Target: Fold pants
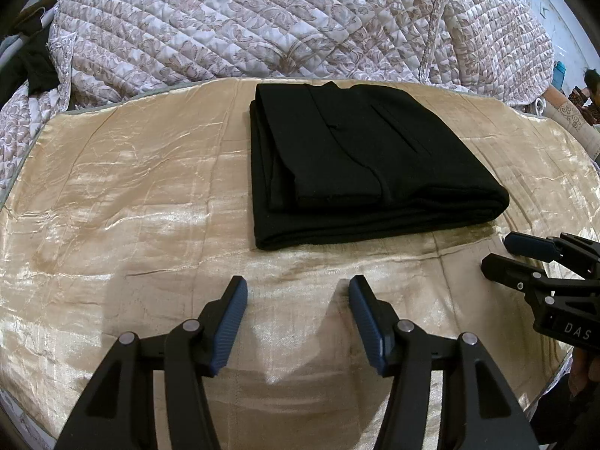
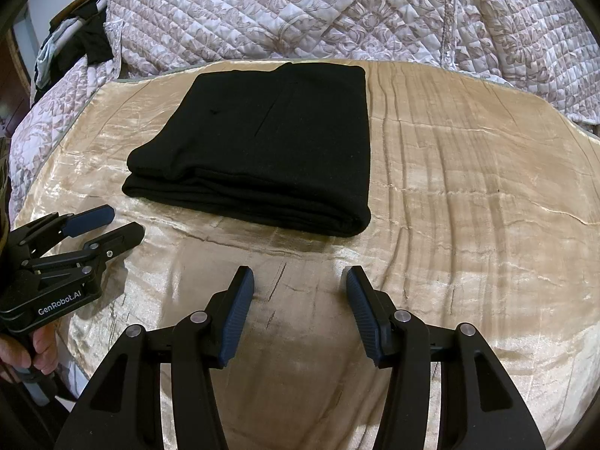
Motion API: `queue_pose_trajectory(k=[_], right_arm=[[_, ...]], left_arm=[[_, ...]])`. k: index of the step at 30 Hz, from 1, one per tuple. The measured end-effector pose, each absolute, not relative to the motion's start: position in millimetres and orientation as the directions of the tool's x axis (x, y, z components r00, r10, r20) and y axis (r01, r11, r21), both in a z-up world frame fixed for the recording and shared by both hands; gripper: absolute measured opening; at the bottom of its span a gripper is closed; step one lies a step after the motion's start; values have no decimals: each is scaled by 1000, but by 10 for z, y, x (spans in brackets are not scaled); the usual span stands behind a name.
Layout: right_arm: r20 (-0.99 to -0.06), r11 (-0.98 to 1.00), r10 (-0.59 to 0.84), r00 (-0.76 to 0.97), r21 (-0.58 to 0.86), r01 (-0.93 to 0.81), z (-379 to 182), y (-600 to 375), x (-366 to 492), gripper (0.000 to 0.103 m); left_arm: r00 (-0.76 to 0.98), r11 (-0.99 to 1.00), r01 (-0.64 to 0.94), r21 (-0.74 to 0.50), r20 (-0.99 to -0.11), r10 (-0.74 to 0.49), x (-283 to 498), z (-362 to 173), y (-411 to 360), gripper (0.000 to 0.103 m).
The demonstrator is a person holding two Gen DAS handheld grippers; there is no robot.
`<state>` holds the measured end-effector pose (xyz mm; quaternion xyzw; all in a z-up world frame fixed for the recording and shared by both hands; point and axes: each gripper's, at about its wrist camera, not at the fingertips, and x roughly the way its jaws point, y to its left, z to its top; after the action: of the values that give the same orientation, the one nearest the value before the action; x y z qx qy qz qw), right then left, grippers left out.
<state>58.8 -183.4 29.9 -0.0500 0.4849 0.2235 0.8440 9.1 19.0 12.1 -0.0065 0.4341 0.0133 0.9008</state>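
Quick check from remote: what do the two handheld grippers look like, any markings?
Both are matte black linkage frames with silver pivot pins and ribbed dark-blue finger pads. The left gripper reads "GenRobot.AI"; the right gripper shows "DAS". No cables visible.

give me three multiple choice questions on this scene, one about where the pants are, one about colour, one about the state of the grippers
1. Where do the pants lie?
A. on the gold satin cover
B. on the quilted floral blanket
C. in the right hand-held gripper

2. What colour are the pants?
A. blue
B. black
C. beige

3. How is the left hand-held gripper?
A. shut on the pants
B. shut on nothing
C. open, holding nothing

Answers:
1 A, the folded stack rests flat on the gold cover, in front of the blanket.
2 B, the cloth is black throughout.
3 C, its pads stand apart with only bare cover between them.
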Motion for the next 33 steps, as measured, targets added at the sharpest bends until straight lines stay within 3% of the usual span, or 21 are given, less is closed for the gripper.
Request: queue_pose_trajectory(k=[33], right_arm=[[-841, 897, 325, 432, 129, -423, 299, -1818, 586, 54]], left_arm=[[623, 1000, -30, 3, -782, 21, 92, 119, 176, 63]])
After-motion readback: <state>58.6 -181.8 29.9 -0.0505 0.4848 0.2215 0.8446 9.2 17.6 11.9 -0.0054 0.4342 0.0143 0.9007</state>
